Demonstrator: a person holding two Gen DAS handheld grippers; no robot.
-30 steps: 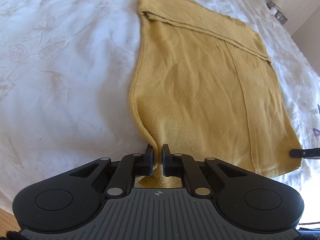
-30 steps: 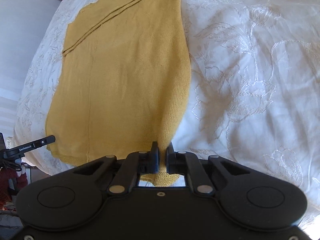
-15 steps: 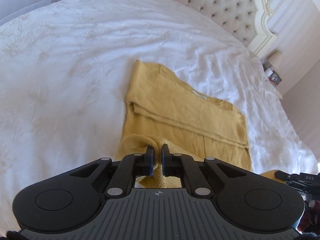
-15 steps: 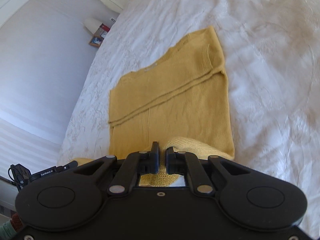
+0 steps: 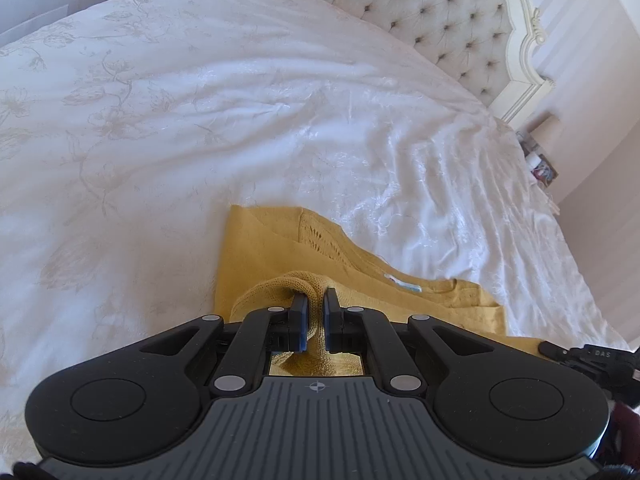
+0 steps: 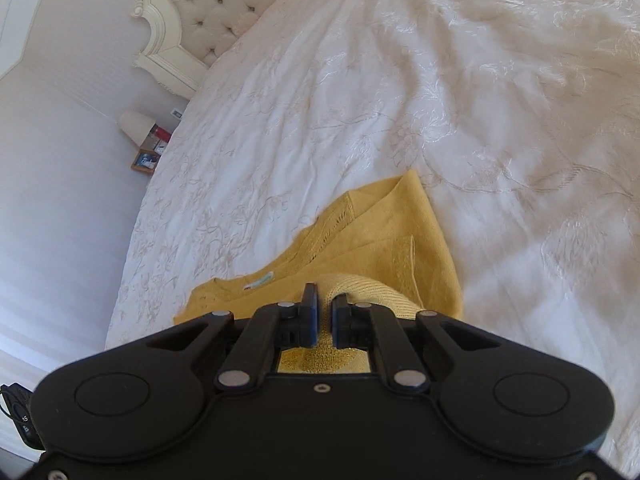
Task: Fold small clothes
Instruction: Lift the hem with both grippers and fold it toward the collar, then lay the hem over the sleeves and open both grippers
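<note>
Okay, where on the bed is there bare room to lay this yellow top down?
Bare bedspread runs from the yellow top up to the tufted headboard, and out to its outer side. It is crowded only near the left gripper and right gripper, both clamping the top.

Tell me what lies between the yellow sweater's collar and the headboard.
Only bare white bedspread between the sweater collar and headboard; both views show it.
</note>
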